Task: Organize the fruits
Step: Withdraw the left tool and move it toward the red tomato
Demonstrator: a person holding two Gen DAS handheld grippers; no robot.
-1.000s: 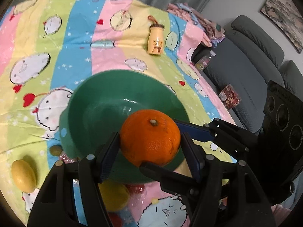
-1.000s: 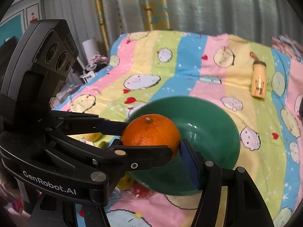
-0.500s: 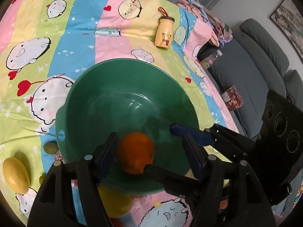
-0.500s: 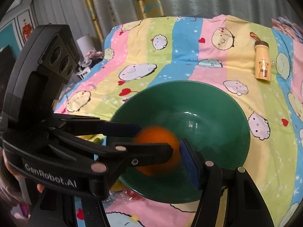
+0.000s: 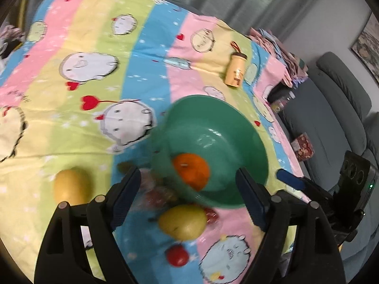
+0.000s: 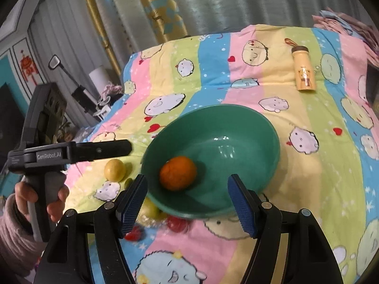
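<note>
An orange [image 6: 178, 173] lies loose inside the green bowl [image 6: 255, 120]; it also shows in the left wrist view [image 5: 191, 170], in the bowl [image 5: 213, 108]. My left gripper [image 5: 187, 189] is open and empty, above the fruits in front of the bowl: a yellow-green pear [image 5: 182, 222], a red tomato [image 5: 177, 256] and a yellow lemon [image 5: 70, 185]. My right gripper [image 6: 187, 200] is open and empty over the bowl's near rim. The lemon [image 6: 114, 170] lies left of the bowl.
A yellow bottle [image 6: 303, 71] lies on the striped cartoon cloth [image 6: 308, 165] behind the bowl. The left gripper's body [image 6: 47, 151] and the hand holding it are at the left. A grey sofa [image 5: 331, 108] stands beyond the table's right edge.
The orange left the grippers and dropped into the bowl. Both grippers opened wide. The left gripper pulled back and swung left, away from the bowl.
</note>
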